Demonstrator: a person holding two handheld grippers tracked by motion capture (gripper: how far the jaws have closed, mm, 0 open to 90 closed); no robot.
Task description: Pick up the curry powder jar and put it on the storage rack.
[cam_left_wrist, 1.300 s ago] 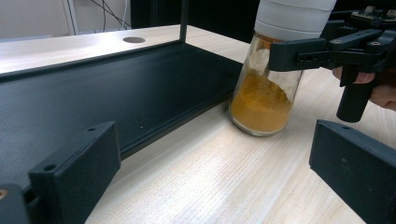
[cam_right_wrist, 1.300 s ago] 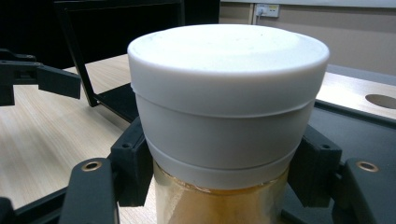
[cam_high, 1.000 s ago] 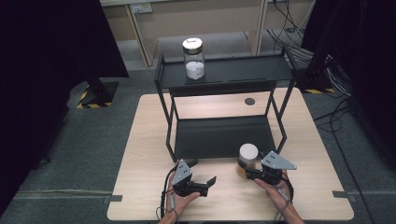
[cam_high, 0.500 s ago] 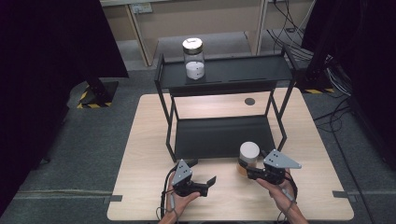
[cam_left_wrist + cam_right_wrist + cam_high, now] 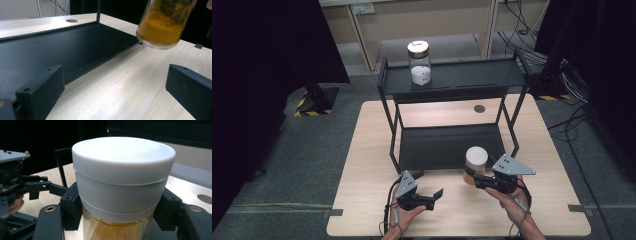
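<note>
A glass jar (image 5: 475, 159) with a white lid and yellow powder hangs just above the table, off the front right corner of the black rack's lower shelf (image 5: 447, 145). My right gripper (image 5: 472, 177) is shut on its glass body below the lid (image 5: 122, 170), one pad on each side. The left gripper (image 5: 428, 184) stands open near the table's front edge, nothing between its jaws. In the left gripper view, the jar's bottom (image 5: 160, 30) floats clear of the wood, tilted slightly, beyond my open left gripper (image 5: 115, 87).
The black two-level rack fills the table's middle; its top shelf (image 5: 472, 77) carries a clear jar (image 5: 419, 62) with white powder at the left. A round hole (image 5: 479, 108) sits in the tabletop behind the rack. The table's right edge (image 5: 562, 165) is near.
The right gripper has risen with the yellow-powder jar, lifting it off the table. The left gripper has stayed where it was.
</note>
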